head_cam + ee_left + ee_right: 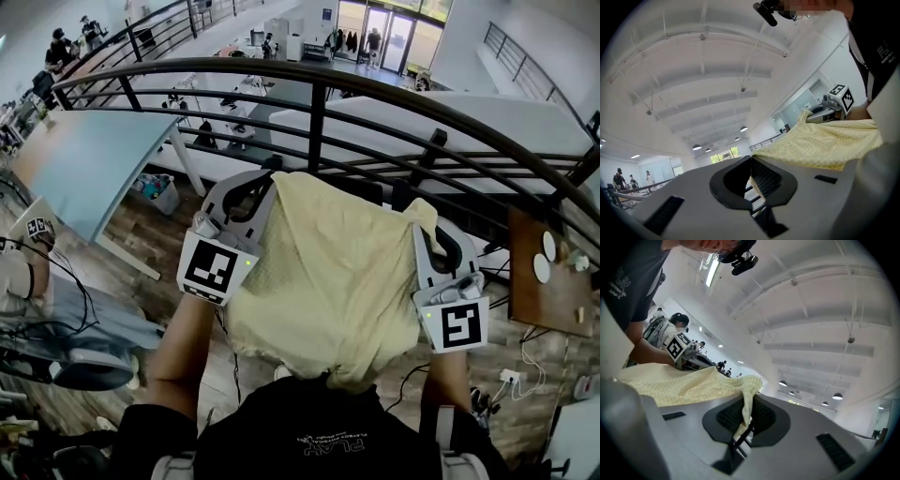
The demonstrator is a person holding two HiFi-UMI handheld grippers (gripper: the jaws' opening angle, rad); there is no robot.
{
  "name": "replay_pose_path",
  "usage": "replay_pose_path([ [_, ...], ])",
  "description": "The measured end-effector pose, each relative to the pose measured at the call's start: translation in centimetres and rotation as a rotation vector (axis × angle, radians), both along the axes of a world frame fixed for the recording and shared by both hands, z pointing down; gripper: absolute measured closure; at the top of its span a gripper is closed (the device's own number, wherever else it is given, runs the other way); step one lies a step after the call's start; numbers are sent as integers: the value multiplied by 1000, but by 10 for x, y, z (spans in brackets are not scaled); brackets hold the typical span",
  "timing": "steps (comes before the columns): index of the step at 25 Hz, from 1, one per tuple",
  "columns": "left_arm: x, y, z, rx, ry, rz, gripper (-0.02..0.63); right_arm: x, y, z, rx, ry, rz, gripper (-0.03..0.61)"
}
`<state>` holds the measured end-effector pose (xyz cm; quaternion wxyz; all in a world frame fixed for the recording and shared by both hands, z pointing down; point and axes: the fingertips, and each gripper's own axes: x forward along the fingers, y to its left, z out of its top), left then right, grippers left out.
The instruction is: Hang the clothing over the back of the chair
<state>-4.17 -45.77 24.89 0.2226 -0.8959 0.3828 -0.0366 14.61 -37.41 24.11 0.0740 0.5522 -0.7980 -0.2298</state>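
Clothing (328, 281) hangs stretched between your left tongs (751, 185) and right tongs (743, 423), each pinched on a top corner, so it opens flat for draping.

A black curved railing (319, 80) sweeps across the head view. Below it lies a wood-plank floor (141, 234), with a pale blue table (89, 155) at the left and a brown wooden board (539, 302) at the right. Two white discs (542, 268) sit near the board's far edge. Beyond the railing stand long white tables (441, 117), and glass doors (384, 28) close the far end of the hall. Overhead, a white arched ceiling (717, 70) with ribs carries round lamps (697, 147) above a strip of bright windows (724, 154).
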Motion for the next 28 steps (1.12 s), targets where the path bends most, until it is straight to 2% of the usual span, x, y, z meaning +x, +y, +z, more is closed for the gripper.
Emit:
replay_pose_path([
  [6,3,-11,15,-35,-12,-7,594,1,-11,12,-28,3,-17,551],
  [9,5,-11,22,-53,-18,-11,594,3,-9,18,-76,-26,-46,551],
  [13,5,-7,36,-81,-32,-26,595,10,-10,38,-152,25,-88,551],
  [22,5,-13,59,-113,-76,-1,594,7,-19,66,-244,42,-97,551],
  [28,1,-20,68,-172,-49,22,594,7,-25,78,-296,20,-109,551],
])
